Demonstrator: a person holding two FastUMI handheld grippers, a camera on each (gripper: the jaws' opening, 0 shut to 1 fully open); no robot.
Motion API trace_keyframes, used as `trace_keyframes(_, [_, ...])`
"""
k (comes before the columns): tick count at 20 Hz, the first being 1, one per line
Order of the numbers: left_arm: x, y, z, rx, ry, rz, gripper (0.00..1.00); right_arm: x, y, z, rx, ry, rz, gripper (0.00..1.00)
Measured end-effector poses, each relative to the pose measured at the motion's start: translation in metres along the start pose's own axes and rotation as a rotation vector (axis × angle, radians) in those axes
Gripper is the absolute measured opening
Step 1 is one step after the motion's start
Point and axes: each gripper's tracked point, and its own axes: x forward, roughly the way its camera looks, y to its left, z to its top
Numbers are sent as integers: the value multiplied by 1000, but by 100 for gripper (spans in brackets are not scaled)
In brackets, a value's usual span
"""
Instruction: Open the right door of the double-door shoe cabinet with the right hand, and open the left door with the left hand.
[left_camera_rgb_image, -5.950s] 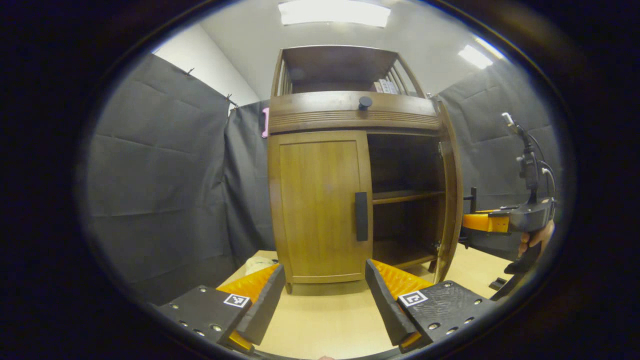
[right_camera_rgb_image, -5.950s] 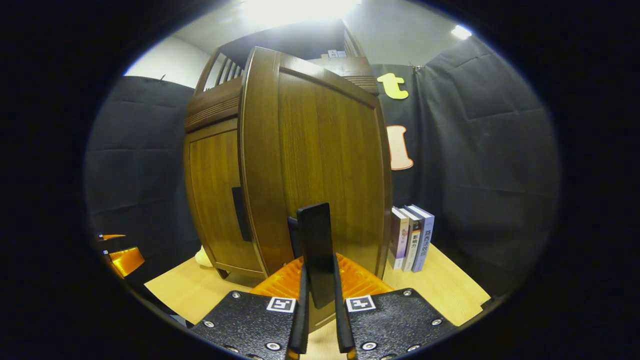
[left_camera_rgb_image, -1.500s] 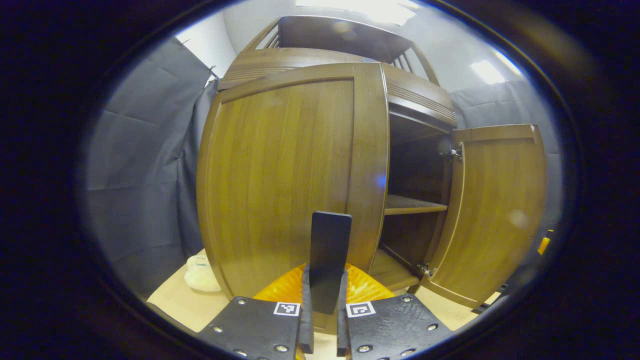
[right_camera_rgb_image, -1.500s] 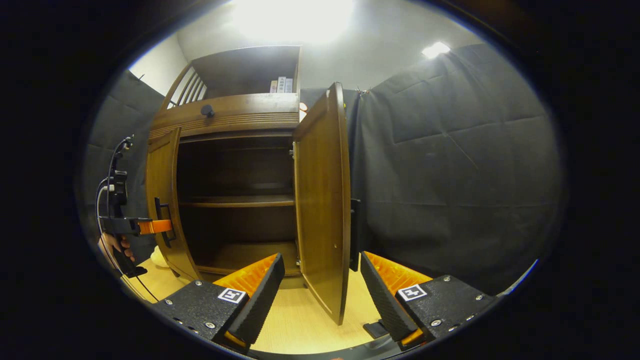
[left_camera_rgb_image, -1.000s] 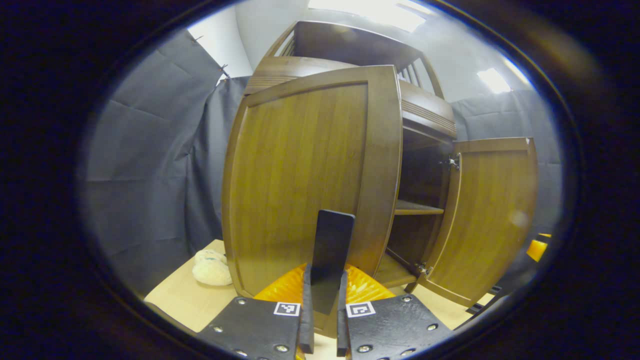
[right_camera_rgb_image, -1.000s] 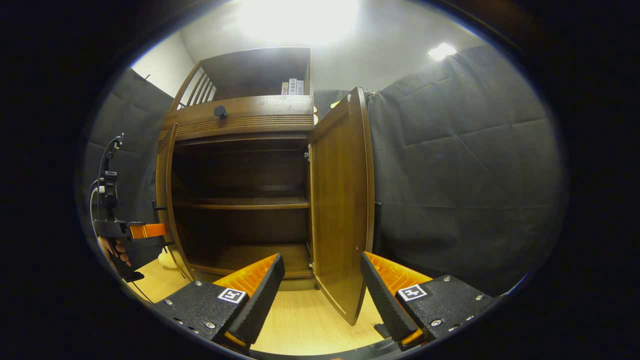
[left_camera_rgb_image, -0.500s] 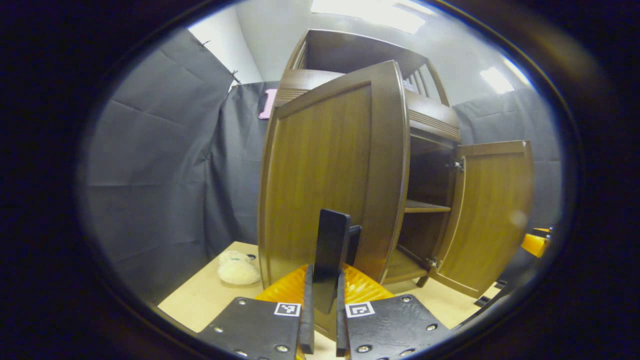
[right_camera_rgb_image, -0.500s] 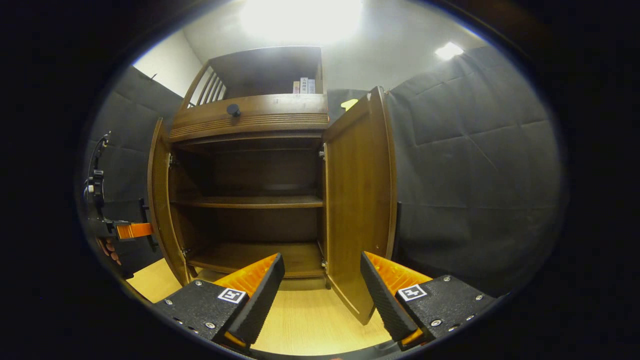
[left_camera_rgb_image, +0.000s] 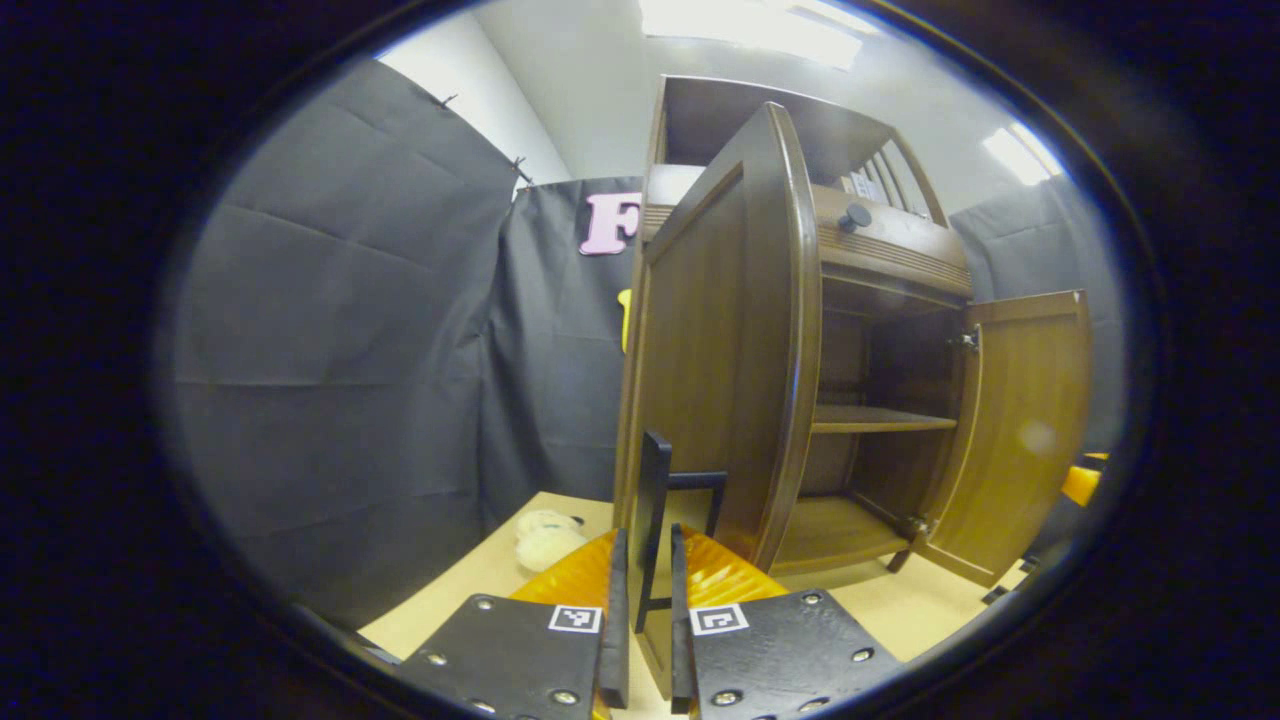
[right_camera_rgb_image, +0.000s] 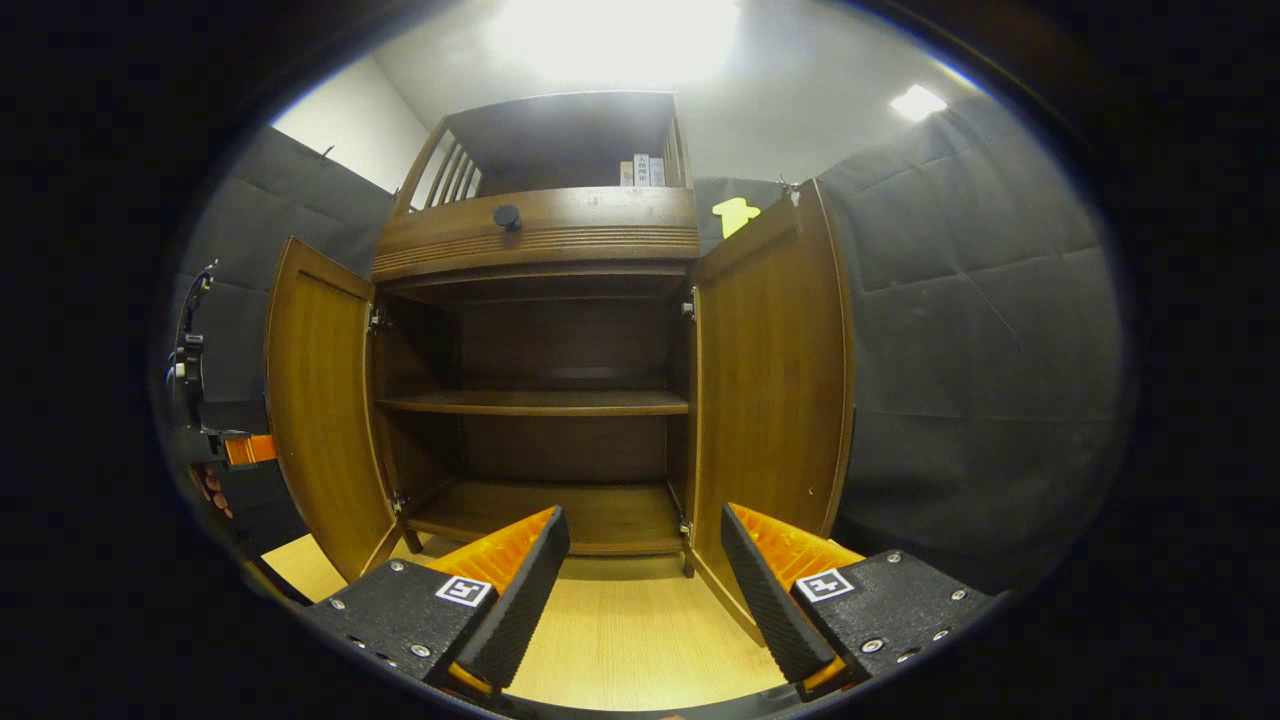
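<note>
Now both doors stand wide, baring the cabinet shelves. My left gripper is closed on the left door's handle — I hold it by that bar to govern the swing of the left door. My right gripper hangs spread and empty before the right door — released, I judge, its part done.

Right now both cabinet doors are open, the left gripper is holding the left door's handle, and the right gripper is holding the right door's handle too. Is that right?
Not quite. The right gripper holds nothing: in the right gripper view its fingers stand wide apart, short of the right door. The rest is right: both doors are open, and the left gripper is shut on the left door's handle.
</note>
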Motion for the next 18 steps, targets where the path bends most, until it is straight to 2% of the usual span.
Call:
trace_keyframes(1, [-2, 1, 0, 1, 1, 2, 22, 0, 4, 2, -3, -8, 7, 94])
trace_keyframes(6, [-8, 26, 1, 26, -2, 73, 18, -1, 15, 7, -3, -26, 41, 94])
trace_keyframes(12, [-29, 57, 6, 83, -15, 171, 13, -6, 7, 13, 8, -26, 64, 94])
trace_keyframes(13, [-33, 61, 7, 91, -17, 188, 22, -8, 5, 15, 13, -22, 66, 94])
trace_keyframes(15, [-34, 52, 12, 96, -20, 158, 18, -16, 1, 22, 22, -36, 74, 95])
trace_keyframes(18, [-48, 51, 27, 127, -60, 162, 14, -24, -3, 34, 26, -57, 82, 94])
